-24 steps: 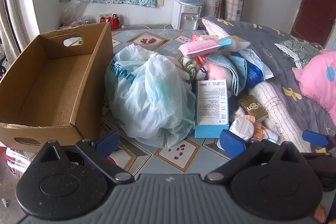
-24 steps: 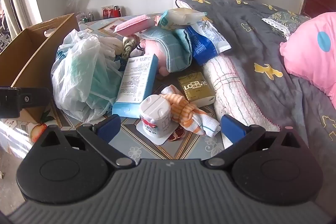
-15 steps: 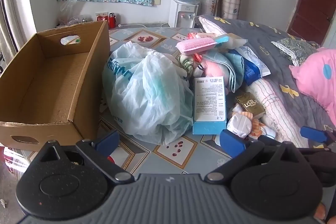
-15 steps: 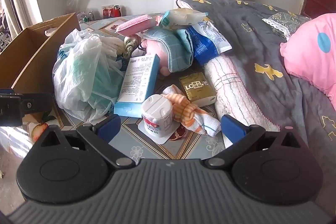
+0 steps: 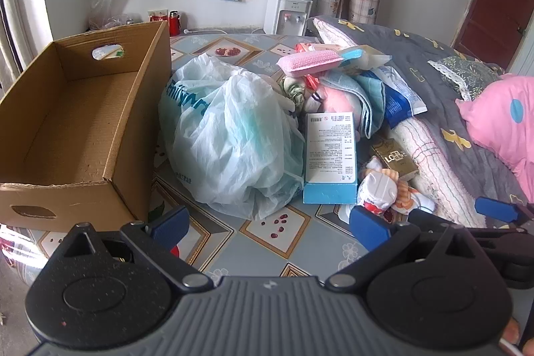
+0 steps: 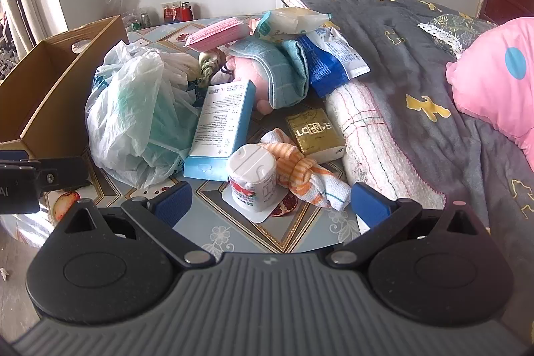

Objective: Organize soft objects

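Note:
A heap of items lies on the patterned round table [image 5: 280, 232]: a crumpled pale plastic bag [image 5: 233, 135], a pink sponge [image 5: 310, 60], a teal towel [image 6: 277, 69] over a pink plush toy [image 6: 247, 69], and an orange striped cloth [image 6: 300, 175]. An empty cardboard box [image 5: 76, 122] stands at the left. My left gripper [image 5: 268, 224] is open and empty, short of the plastic bag. My right gripper [image 6: 270, 201] is open and empty, just before a white yogurt cup [image 6: 253, 175] and the striped cloth.
A blue-and-white carton [image 6: 223, 119], a gold packet [image 6: 313, 132] and blue-white pouches [image 6: 333, 59] lie among the heap. A grey quilt [image 6: 417, 62] and a pink pillow [image 6: 494, 82] fill the right. A water dispenser [image 5: 290, 5] stands at the back wall.
Both grippers have drawn back and risen slightly, so the heap looks a little farther away. Both stay open. Nothing on the table has moved.

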Demonstrator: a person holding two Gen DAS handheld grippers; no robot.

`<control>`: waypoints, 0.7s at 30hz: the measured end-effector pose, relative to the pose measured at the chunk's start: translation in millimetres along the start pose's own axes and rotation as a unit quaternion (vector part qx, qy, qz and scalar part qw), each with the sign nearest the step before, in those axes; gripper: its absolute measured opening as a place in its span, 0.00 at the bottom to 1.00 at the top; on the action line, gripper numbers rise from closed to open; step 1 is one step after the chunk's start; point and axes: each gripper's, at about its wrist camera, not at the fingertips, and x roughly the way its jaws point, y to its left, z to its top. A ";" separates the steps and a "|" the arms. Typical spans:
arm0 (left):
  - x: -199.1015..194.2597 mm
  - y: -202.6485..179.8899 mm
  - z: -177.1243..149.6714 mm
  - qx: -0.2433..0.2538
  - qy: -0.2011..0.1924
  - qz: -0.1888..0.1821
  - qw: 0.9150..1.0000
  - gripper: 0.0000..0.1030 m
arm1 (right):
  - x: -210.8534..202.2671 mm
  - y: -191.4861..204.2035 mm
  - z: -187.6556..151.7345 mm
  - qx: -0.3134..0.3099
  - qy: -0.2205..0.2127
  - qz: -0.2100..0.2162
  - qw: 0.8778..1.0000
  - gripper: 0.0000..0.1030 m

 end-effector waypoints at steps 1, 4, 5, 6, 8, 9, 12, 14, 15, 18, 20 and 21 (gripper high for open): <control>0.4 0.4 0.6 0.000 0.000 0.000 1.000 0.99 | 0.1 0.2 -0.3 0.000 0.001 0.000 1.000 0.99; 0.3 0.5 1.2 -0.001 0.001 0.000 1.000 0.99 | -0.1 3.6 -1.2 -0.003 0.002 -0.001 1.000 0.99; 0.4 0.5 1.0 -0.001 0.002 0.000 1.000 0.99 | -0.1 5.0 -1.0 -0.005 0.002 -0.001 1.000 0.99; 0.2 0.5 0.8 -0.001 0.002 0.000 1.000 0.99 | -0.2 5.5 -0.8 -0.006 0.002 -0.001 1.000 0.99; 0.1 0.4 0.7 -0.002 0.002 0.001 1.000 0.99 | 0.3 6.5 -0.5 -0.009 0.002 -0.001 1.000 0.99; 0.0 0.6 0.6 -0.002 0.002 0.001 1.000 0.99 | 0.2 6.7 -0.3 -0.009 0.002 0.000 1.000 0.99; 0.1 0.7 0.7 -0.002 0.002 0.001 1.000 0.99 | 0.5 6.8 0.2 -0.010 0.002 0.000 1.000 0.99; 0.1 1.3 0.3 -0.002 0.003 0.001 1.000 0.99 | 0.6 6.7 0.3 -0.009 0.002 0.000 1.000 0.99; 0.4 1.8 0.3 -0.002 0.004 0.002 1.000 0.99 | 0.6 6.7 0.4 -0.009 0.003 0.000 1.000 0.99; 0.9 3.1 0.7 -0.002 0.005 0.002 1.000 0.99 | 0.5 6.9 0.3 -0.010 0.002 0.000 1.000 0.99; 0.9 3.8 0.4 -0.003 0.004 0.002 1.000 0.99 | 0.5 6.7 0.3 -0.010 0.002 0.000 1.000 0.99; 1.0 4.0 0.5 -0.003 0.004 0.002 1.000 0.99 | 0.5 6.9 0.6 -0.010 0.002 0.000 1.000 0.99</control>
